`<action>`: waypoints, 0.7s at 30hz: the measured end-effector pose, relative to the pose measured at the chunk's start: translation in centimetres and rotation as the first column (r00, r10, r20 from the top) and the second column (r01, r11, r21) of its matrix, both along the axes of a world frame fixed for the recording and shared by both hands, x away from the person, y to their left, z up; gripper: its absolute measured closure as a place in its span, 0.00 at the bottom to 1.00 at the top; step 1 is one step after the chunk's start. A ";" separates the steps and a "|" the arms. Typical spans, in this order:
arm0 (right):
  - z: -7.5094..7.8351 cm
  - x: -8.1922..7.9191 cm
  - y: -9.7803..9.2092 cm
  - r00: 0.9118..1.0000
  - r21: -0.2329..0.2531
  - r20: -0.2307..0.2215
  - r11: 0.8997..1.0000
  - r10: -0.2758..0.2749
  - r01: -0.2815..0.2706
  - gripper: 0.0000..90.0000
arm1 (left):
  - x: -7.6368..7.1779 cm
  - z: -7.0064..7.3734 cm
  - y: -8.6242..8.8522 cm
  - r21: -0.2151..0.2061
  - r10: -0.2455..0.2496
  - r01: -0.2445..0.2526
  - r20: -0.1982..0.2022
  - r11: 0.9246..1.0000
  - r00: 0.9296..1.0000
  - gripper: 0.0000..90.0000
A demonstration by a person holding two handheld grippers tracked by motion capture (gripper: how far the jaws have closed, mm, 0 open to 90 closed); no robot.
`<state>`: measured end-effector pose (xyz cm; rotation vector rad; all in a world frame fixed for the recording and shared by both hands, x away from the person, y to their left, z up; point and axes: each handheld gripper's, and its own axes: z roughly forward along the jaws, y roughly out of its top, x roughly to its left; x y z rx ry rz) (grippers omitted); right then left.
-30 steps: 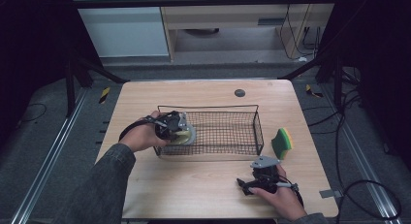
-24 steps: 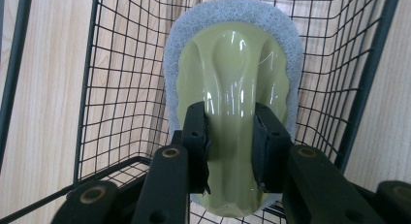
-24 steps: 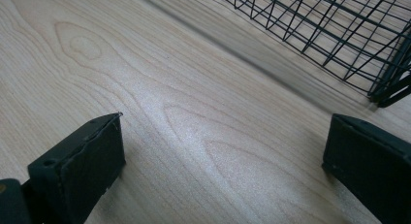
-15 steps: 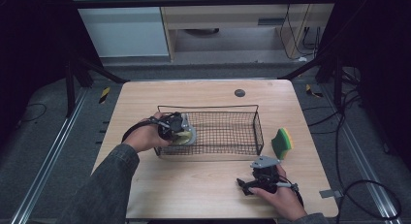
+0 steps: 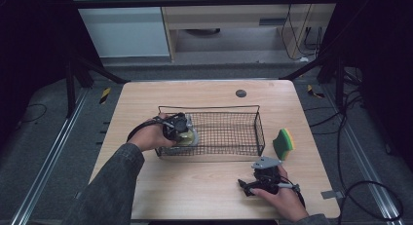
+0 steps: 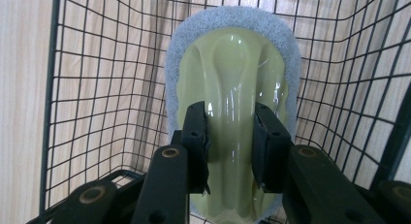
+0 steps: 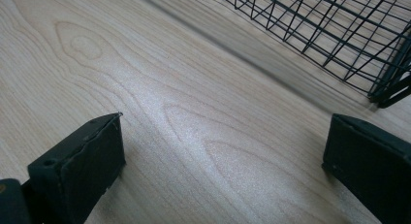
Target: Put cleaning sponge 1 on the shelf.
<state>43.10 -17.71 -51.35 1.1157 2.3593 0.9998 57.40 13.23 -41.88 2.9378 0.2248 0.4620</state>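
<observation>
My left gripper [image 6: 228,153] has its 2 black jaws clenched on the raised spine of a pale green scrubber [image 6: 232,103] with a grey-blue pad around its edge, and I'm holding it inside the left end of the black wire basket [image 5: 243,108], close to the mesh floor; whether the pad touches the wire I cannot tell. From the high view, that gripper [image 5: 181,130] reaches over the basket's left wall with my hand behind it. My right gripper [image 7: 223,151] rests low over the bare wooden table [image 7: 160,103], jaws spread wide with nothing between them, and a corner of the basket [image 7: 339,35] sits up ahead to its right. In the high view it [image 5: 248,186] lies near the table's front edge, well apart from the basket. A green and yellow sponge [image 5: 282,143] stands on edge just beside the basket's right end.
</observation>
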 end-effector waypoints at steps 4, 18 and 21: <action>0.0 0.0 0.0 1.000 0.000 0.000 1.000 0.000 0.000 0.01 | 0.1 -0.1 -0.1 0.000 0.004 -0.004 -0.005 1.000 1.000 0.78; 0.0 0.0 0.0 1.000 0.002 -0.003 1.000 0.000 0.000 0.01 | -0.3 0.3 0.4 -0.039 0.007 -0.007 0.001 0.999 1.000 0.75; 0.0 0.0 0.0 1.000 0.002 -0.003 1.000 0.000 0.000 0.01 | -0.4 0.5 0.5 -0.041 0.008 -0.008 -0.002 0.999 1.000 0.75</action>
